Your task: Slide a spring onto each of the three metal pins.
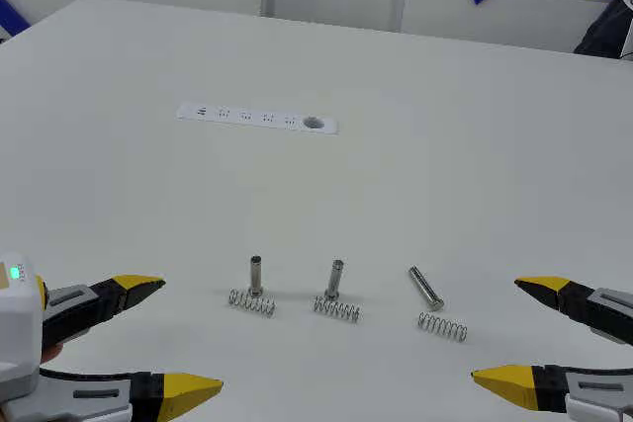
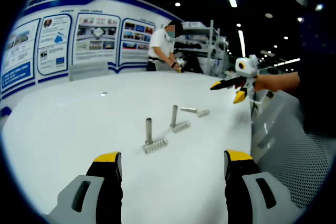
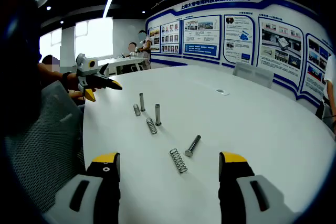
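A broad white worktop [image 1: 445,145] sits under blue-trimmed display boards [image 3: 239,38], with a flush socket strip [image 1: 257,118] set into it well beyond the work. Near the front edge, the parts line up in a row. The left pin [image 1: 256,275] and the middle pin [image 1: 335,278] stand upright on their wider heads; the right pin [image 1: 425,287] lies flat, angled away. In front of each lies its coil: the left spring [image 1: 251,302] and middle spring [image 1: 336,310] right at the foot of their pins, the right spring [image 1: 441,326] just beside the fallen pin's head. None is threaded on yet.

The left hand-held gripper [image 1: 191,333] hovers off to the left, jaws wide apart and empty. The right hand-held gripper [image 1: 495,330] mirrors it on the right, jaws spread too, nothing held.

Handling looks fiddly. The springs seem light and thin-wired, apt to roll or squash, so a gentle pinch across the coil's middle should suit. The polished pins look stiff and slippery and may topple if nudged; the lying one probably wants gripping on its shaft, near the head.
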`<state>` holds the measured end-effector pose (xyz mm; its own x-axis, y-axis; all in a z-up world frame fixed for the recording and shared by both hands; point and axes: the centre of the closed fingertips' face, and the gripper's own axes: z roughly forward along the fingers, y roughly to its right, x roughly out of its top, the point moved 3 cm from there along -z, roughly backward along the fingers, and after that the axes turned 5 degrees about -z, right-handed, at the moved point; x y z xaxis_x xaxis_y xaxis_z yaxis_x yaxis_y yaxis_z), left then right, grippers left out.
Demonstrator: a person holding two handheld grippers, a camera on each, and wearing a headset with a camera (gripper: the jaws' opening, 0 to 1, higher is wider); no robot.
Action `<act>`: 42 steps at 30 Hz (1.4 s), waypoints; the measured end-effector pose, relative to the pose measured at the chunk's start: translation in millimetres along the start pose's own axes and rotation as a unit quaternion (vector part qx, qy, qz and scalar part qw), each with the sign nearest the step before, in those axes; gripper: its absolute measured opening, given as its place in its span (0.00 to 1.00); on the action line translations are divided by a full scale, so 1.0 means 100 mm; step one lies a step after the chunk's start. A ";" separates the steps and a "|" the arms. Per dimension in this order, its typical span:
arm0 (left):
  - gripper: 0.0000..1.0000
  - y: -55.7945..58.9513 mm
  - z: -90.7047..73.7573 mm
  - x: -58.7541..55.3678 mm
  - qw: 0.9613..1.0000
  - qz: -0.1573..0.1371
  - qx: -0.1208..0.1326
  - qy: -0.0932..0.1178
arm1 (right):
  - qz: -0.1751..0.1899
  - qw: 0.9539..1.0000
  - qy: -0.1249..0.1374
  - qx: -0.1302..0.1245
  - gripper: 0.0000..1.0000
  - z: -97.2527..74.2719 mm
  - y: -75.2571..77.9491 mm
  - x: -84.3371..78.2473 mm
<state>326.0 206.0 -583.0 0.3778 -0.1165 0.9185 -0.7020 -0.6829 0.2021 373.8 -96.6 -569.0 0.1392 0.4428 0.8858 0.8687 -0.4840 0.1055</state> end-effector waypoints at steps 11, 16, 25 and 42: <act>0.80 0.00 0.02 0.03 1.000 0.002 -0.005 0.000 | 0.012 1.000 0.003 -0.009 0.77 -0.03 0.03 0.00; 0.80 0.00 0.03 0.02 1.000 0.001 -0.006 -0.001 | 0.017 1.000 0.002 -0.011 0.76 -0.03 0.03 0.00; 0.80 0.01 0.02 0.02 1.000 -0.001 -0.003 -0.001 | 0.023 1.000 0.000 -0.012 0.74 -0.03 0.05 0.00; 0.80 0.04 0.02 0.03 1.000 0.002 -0.002 -0.001 | 0.023 1.000 -0.006 -0.017 0.68 0.05 0.15 0.12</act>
<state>325.6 201.5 -579.9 0.3762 -0.1194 0.9188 -0.7056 -0.6797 0.2006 390.6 -94.2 -558.8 0.1838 0.4279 0.8850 0.8443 -0.5298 0.0808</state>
